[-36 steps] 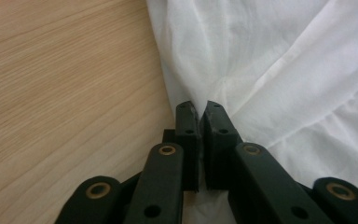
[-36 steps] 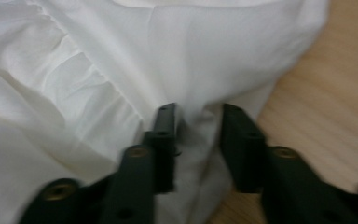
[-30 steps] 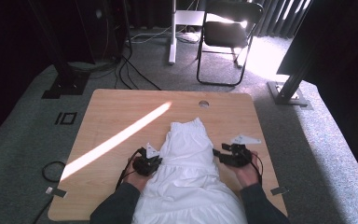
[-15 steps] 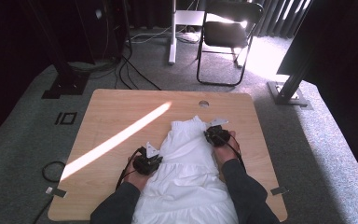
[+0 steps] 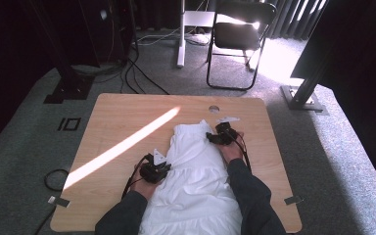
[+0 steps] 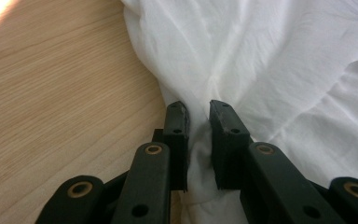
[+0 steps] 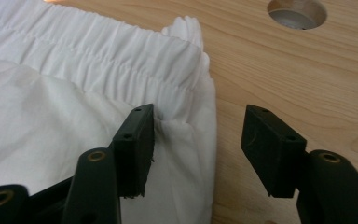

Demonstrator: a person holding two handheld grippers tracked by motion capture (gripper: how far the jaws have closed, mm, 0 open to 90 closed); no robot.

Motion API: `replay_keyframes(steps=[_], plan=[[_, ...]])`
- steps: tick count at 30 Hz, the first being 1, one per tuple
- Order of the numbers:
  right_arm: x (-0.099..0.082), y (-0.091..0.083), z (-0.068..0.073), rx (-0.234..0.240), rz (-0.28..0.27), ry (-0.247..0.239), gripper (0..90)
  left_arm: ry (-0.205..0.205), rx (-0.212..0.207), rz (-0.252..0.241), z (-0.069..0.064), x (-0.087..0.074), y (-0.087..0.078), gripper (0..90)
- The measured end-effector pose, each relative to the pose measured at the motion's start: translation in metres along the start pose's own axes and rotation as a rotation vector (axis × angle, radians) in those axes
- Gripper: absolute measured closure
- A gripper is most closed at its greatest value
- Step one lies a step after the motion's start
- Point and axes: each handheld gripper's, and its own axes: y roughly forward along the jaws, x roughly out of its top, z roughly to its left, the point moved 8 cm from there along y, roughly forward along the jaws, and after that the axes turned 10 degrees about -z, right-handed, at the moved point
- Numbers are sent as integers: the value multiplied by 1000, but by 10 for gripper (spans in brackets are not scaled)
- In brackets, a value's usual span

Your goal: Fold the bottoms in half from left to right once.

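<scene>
High view: a white garment [image 5: 196, 171] lies at lower centre of the tabletop [image 5: 117, 122], its long axis running from the bottom edge, where it is cut off, up toward the gathered waistband. At its left edge the left gripper [image 5: 157, 165] has its fingers [image 6: 176, 122] pinched on a fold. At upper right, the right gripper [image 5: 214, 138] has just been opening, fingers [image 7: 135, 135] wide astride the waistband corner.

My left tool [image 5: 155, 168] sits low at my left, jaws pinched nearly together. My right tool [image 5: 223, 135] reaches farther forward, its jaws having just been opening and now standing apart.
</scene>
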Motion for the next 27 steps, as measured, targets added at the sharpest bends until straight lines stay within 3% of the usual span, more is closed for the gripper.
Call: replay_keyframes(steps=[2, 4, 6, 7, 8, 10, 11, 13, 16, 17, 18, 20, 21, 22, 23, 24, 25, 26, 27], plan=[[4, -5, -1, 6, -37, 26, 421, 0, 0, 0, 0, 0, 0, 787], [10, -11, 2, 50, -81, 54, 391, 0, -1, 1, 0, 0, 0, 787], [9, -11, 5, 58, -72, 34, 354, 0, -1, 1, 0, 0, 0, 787], [0, -4, 8, 43, 2, -19, 329, 6, 2, 2, 0, 0, 0, 788], [-4, -1, 7, 25, 25, -32, 333, 6, 2, 4, 0, 0, 0, 788], [-8, 2, 6, 18, 43, -32, 373, 5, 1, 6, 0, 0, -1, 790], [-12, 4, 7, 13, 41, -7, 488, -1, -10, 9, -1, -1, -3, 791], [-13, 1, 11, 23, 43, -4, 605, -1, -22, 20, -2, -3, -5, 792], [-18, -6, 18, 13, 52, -9, 669, 1, -38, 39, -4, -5, -10, 789], [-20, -10, 20, 15, 46, -4, 685, 10, -56, 73, -5, -6, -17, 751], [-20, -10, 20, 15, 46, -4, 685, 10, -56, 73, -5, -6, -17, 700], [-24, -15, 20, 12, 41, -4, 711, 16, -47, 47, -2, 0, -21, 589], [-25, -16, 19, 13, 42, -7, 712, -1, -25, -5, 8, 17, -25, 543], [-25, -16, 18, 15, 42, -2, 713, -1, -25, -5, 8, 17, -25, 513], [-24, -16, 18, 18, 47, 1, 715, -28, -15, -48, 16, 35, -26, 474], [-24, -16, 18, 18, 47, 1, 715, -28, -15, -48, 16, 35, -26, 459], [-24, -15, 18, 16, 51, 8, 715, -50, -16, -90, 25, 57, -19, 433], [-24, -15, 18, 16, 51, 8, 715, -50, -16, -90, 25, 57, -19, 415], [-24, -15, 18, 12, 50, 11, 715, -73, -23, -96, 33, 70, -6, 393]])
